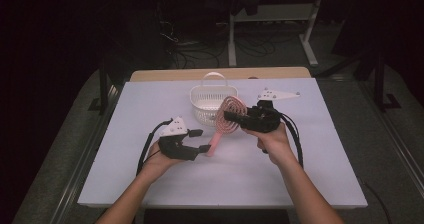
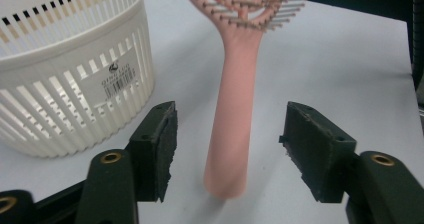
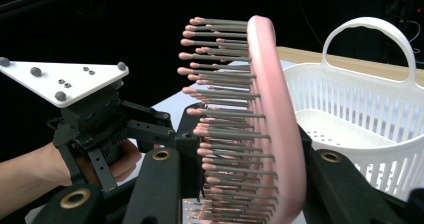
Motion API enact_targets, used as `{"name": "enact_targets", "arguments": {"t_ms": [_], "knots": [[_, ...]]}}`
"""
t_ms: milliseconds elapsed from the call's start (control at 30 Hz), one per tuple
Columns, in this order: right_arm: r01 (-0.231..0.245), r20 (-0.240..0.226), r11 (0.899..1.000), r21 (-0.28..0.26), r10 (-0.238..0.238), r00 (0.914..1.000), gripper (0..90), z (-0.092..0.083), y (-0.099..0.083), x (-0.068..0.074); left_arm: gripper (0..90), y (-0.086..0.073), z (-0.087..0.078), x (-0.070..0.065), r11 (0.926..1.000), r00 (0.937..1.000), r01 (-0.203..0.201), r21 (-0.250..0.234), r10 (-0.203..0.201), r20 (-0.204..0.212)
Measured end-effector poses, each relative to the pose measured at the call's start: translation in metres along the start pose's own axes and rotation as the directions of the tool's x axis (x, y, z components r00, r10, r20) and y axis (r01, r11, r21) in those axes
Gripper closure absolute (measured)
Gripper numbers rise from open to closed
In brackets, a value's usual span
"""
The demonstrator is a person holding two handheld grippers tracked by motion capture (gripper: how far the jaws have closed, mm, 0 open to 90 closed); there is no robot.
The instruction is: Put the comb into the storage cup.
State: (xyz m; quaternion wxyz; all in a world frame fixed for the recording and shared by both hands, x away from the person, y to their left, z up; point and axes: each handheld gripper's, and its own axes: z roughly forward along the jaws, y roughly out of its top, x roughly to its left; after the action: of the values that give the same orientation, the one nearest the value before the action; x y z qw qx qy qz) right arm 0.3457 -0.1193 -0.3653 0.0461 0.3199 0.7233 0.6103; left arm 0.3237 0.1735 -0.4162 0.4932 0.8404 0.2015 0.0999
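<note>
A pink hairbrush (image 1: 220,129) is held off the white table, its head up beside the basket and its handle slanting down-left. My right gripper (image 1: 232,117) is shut on the brush head (image 3: 272,109), bristles facing left in the right gripper view. My left gripper (image 1: 200,140) is open, one jaw on each side of the handle's lower end (image 2: 232,129), with gaps on both sides. A white slotted basket (image 1: 210,101) with a loop handle stands just behind the brush; it looks empty inside (image 3: 325,126).
The white table top (image 1: 300,174) stretches to every side of the hands. A wooden strip (image 1: 165,75) borders its far edge. Beyond it, in the dark, stand white frame legs (image 1: 232,39) and floor cables.
</note>
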Motion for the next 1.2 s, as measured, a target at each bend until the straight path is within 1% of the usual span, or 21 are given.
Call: {"name": "enact_targets", "arguments": {"t_ms": [100, 133, 233, 367, 400, 467, 500, 567, 633, 700, 733, 800, 867, 900, 1033, 1200], "knots": [[-0.001, 0.002, 1.000, -0.001, 0.001, 1.0000, 62.6, -0.001, 0.000, 0.000, 32.7, -0.004, -0.004, 0.002, 0.9999, 1.0000, -0.002, 0.014, 0.001, 0.009], [-0.001, 0.003, 1.000, -0.002, 0.001, 1.0000, 62.6, -0.001, 0.000, 0.000, 30.5, -0.005, -0.006, 0.003, 0.9997, 1.0000, -0.006, 0.022, 0.006, 0.006], [0.000, 0.007, 1.000, -0.003, 0.000, 1.0000, 62.6, -0.002, 0.001, -0.001, 26.1, -0.012, -0.011, 0.007, 0.9993, 0.9997, 0.011, 0.035, -0.012, 0.023], [0.001, 0.009, 1.000, -0.006, -0.001, 1.0000, 62.7, -0.003, 0.001, -0.001, 22.0, -0.021, -0.018, 0.010, 0.9981, 0.9997, 0.013, 0.061, -0.014, 0.021], [0.001, 0.009, 1.000, -0.006, -0.001, 1.0000, 62.6, -0.003, 0.001, -0.001, 21.2, -0.023, -0.019, 0.010, 0.9975, 0.9998, 0.015, 0.069, -0.016, 0.015], [-0.001, 0.010, 1.000, -0.007, 0.001, 0.9999, 62.7, -0.003, 0.001, -0.001, 16.2, -0.028, -0.022, 0.009, 0.9963, 0.9999, 0.014, 0.084, -0.014, 0.002], [-0.002, 0.010, 1.000, -0.006, 0.002, 0.9999, 62.6, -0.003, 0.001, -0.001, 15.2, -0.032, -0.024, 0.009, 0.9957, 0.9999, 0.015, 0.091, -0.015, -0.009], [0.000, 0.012, 1.000, -0.005, 0.000, 0.9999, 62.7, -0.003, 0.001, -0.001, 13.5, -0.036, -0.028, 0.010, 0.9948, 0.9998, 0.018, 0.100, -0.016, -0.014], [-0.002, 0.012, 1.000, -0.005, 0.002, 0.9999, 62.7, -0.003, 0.001, -0.001, 11.5, -0.040, -0.032, 0.011, 0.9950, 0.9995, 0.022, 0.097, -0.020, -0.023], [-0.001, 0.013, 1.000, -0.006, 0.001, 0.9999, 62.7, -0.003, 0.001, -0.001, 8.1, -0.043, -0.036, 0.012, 0.9961, 0.9987, 0.025, 0.084, -0.021, -0.046], [-0.001, 0.013, 1.000, -0.006, 0.001, 0.9999, 62.7, -0.003, 0.001, -0.001, 5.9, -0.045, -0.039, 0.012, 0.9968, 0.9985, 0.028, 0.075, -0.025, -0.049], [-0.002, 0.013, 1.000, -0.007, 0.002, 0.9999, 62.7, -0.003, 0.001, -0.001, 1.9, -0.049, -0.043, 0.012, 0.9962, 0.9978, 0.044, 0.076, -0.040, -0.054], [-0.002, 0.014, 1.000, -0.007, 0.002, 0.9999, 62.7, -0.003, 0.001, -0.001, 0.0, -0.054, -0.047, 0.012, 0.9955, 0.9974, 0.051, 0.079, -0.047, -0.055], [-0.003, 0.014, 1.000, -0.008, 0.003, 0.9999, 62.6, -0.003, 0.001, -0.001, 0.0, -0.056, -0.049, 0.012, 0.9948, 0.9973, 0.057, 0.085, -0.053, -0.051], [-0.004, 0.017, 1.000, -0.009, 0.004, 0.9998, 62.7, -0.003, 0.001, -0.001, 0.0, -0.065, -0.055, 0.012, 0.9919, 0.9958, 0.075, 0.103, -0.069, -0.060], [-0.007, 0.024, 1.000, -0.015, 0.007, 0.9997, 62.7, -0.005, 0.002, -0.002, 0.0, -0.073, -0.059, 0.011, 0.9911, 0.9949, 0.084, 0.103, -0.077, -0.065]]}}
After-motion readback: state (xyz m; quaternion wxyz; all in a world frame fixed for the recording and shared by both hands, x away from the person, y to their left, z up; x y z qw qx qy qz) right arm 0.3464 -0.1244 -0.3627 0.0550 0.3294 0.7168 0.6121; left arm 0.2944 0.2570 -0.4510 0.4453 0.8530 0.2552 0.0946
